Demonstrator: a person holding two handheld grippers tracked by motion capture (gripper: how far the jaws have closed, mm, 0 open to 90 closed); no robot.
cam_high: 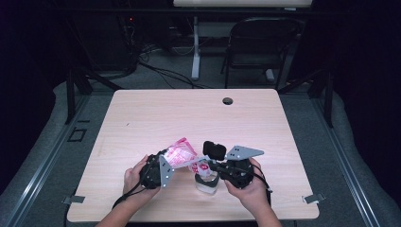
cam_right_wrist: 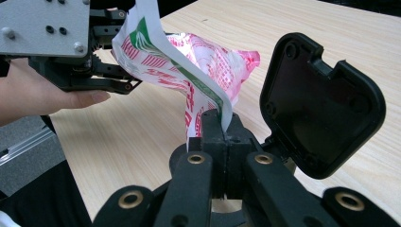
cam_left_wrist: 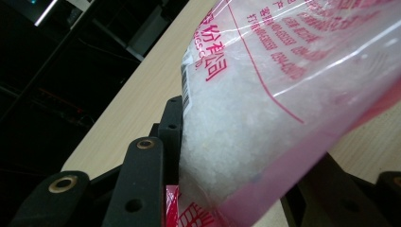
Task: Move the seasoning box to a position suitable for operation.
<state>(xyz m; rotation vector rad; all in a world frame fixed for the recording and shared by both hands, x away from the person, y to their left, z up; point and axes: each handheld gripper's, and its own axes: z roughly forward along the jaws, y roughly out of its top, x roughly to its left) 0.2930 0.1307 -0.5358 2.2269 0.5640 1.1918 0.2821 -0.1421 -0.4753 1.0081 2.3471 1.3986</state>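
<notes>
Near the front edge of the pale wooden tabletop [cam_high: 156,113], the person's two hands meet over the work. Stretched between them is a pink-and-white printed plastic bag [cam_high: 182,153], partly clear, with white granules packed inside; it hangs just above the wood, slanting from the left hand down toward the right. The left gripper [cam_high: 158,171] has its jaws partway apart and clamped on the bag's fuller end, the granules bulging against the jaw. The right gripper [cam_right_wrist: 218,124] has its jaws closed tight, pinching a thin corner strip of the bag. Just below that pinched corner stands a small clear container [cam_high: 207,182], its black lid [cam_high: 214,149] hinged open and standing upright beside the right gripper.
</notes>
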